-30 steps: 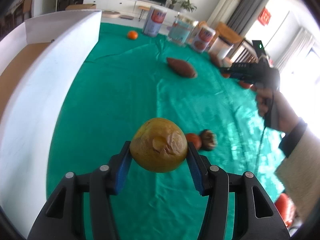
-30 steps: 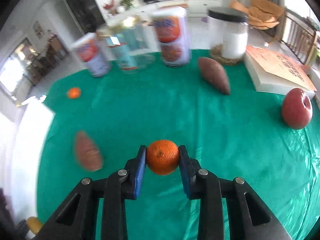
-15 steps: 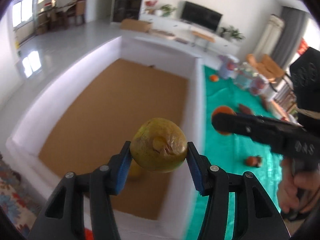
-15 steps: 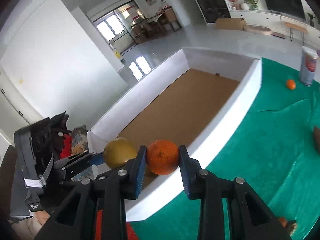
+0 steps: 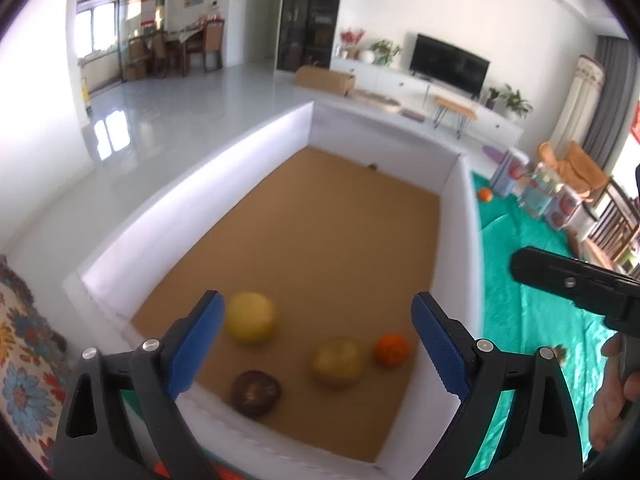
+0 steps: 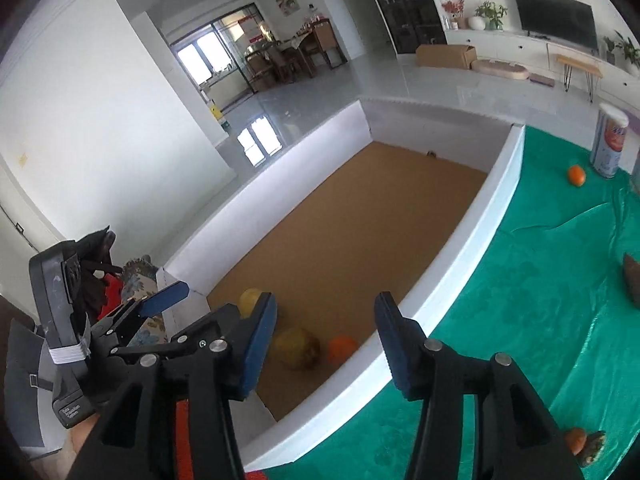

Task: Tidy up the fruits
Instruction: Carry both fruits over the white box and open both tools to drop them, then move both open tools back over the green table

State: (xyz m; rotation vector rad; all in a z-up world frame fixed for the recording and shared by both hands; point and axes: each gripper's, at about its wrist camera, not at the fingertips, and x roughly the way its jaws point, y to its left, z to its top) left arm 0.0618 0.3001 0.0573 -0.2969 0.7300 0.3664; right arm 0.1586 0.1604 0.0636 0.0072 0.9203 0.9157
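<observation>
My left gripper is open and empty above the near end of a white-walled box with a brown floor. In the box lie a yellow fruit, a yellow-brown pear, an orange and a dark round fruit. My right gripper is open and empty over the box's near right wall. Below it lie the pear, the orange and part of the yellow fruit. The left gripper also shows in the right wrist view.
A green cloth covers the table right of the box. On it lie an orange, a can, a sweet potato and small fruits. More cans stand at the far end. A patterned fabric lies left of the box.
Both grippers have opened. The pear dropped from the left gripper and the orange from the right; both now lie on the box floor. The views shifted further over the box.
</observation>
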